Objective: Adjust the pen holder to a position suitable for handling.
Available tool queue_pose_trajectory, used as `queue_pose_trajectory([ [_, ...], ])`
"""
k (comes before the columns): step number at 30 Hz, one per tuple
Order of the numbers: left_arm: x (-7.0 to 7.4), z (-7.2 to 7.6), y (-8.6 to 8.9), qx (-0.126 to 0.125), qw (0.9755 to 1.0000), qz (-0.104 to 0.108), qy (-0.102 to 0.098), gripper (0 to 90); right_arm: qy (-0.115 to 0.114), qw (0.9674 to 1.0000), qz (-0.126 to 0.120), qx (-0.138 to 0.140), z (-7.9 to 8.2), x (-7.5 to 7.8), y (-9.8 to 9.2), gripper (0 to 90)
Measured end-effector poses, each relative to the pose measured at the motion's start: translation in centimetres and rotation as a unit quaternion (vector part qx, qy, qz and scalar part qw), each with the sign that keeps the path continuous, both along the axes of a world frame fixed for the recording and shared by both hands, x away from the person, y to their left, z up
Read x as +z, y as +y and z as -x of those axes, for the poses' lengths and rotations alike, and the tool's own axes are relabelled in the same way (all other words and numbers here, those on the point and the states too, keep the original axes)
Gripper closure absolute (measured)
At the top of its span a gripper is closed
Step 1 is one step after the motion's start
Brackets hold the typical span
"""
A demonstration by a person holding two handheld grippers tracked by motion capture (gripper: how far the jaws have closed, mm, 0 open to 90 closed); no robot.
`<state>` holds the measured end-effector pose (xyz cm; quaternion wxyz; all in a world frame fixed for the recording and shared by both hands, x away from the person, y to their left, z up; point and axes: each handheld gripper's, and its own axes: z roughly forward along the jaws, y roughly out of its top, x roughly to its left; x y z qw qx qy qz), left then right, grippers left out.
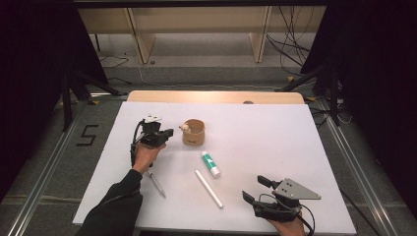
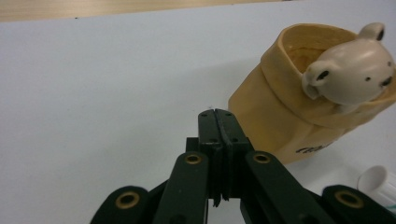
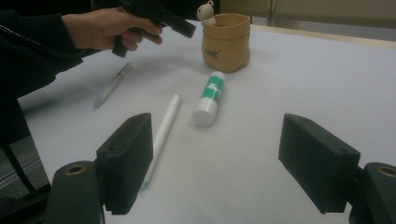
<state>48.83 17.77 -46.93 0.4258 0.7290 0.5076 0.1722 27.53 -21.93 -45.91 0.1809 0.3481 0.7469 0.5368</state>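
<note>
Right gripper (image 1: 257, 189), nearest item, at the near right corner of the white tabletop (image 1: 275, 137): fingers (image 3: 128, 158) spread wide, nothing between them, aimed across the sheet toward the far left. White pen (image 1: 209, 189), next out: lying flat, long axis running from the near right up toward the far left. Glue stick (image 1: 210, 164), just beyond the pen and apart from it: on its side, white with a green label, long axis nearly in line with the pot, white cap end toward the near edge. Silver pen (image 1: 157, 184), near the left forearm: flat, long axis slanting from near right to far left. Left gripper (image 1: 166, 137), held in the left hand (image 1: 145, 155) beside the pot: fingers (image 2: 217, 126) pressed fully together, empty (the left gripper view shows the pads meeting with no gap). Tan pot (image 1: 193, 132), farthest item, mid-tabletop: upright, mouth open upward, small bear figure (image 2: 348, 70) perched on the rim at the side facing the left gripper. Handling note: the work appears to be collecting the pens and glue stick into the pot; the left fingers would best reopen before approaching an item, then close across its short axis near the middle and tip it upright over the mouth, clear of the bear.
</note>
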Motion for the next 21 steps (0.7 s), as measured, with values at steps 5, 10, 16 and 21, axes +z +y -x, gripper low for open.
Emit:
queue_pose_trajectory([
  [5, -0.2, -0.7, -0.8, -0.005, 1.0, 0.001, 0.006, 89.0, 0.001, 1.0, 0.0, 0.0, -0.1, -0.1, 0.0, 27.1],
  [10, -0.4, -1.1, -1.5, -0.011, 0.9998, 0.011, 0.015, 89.0, 0.001, 1.0, 0.001, 0.002, 0.0, -0.1, 0.0, 27.2],
  [16, -0.6, -1.1, -2.4, -0.022, 0.9995, 0.008, 0.023, 89.0, 0.001, 1.0, 0.001, 0.002, 0.0, -0.1, 0.0, 27.2],
  [21, -0.6, -1.3, -2.6, -0.009, 0.9992, 0.021, 0.032, 89.1, 0.004, 1.0, 0.003, 0.004, -0.1, -0.2, 0.1, 27.2],
])
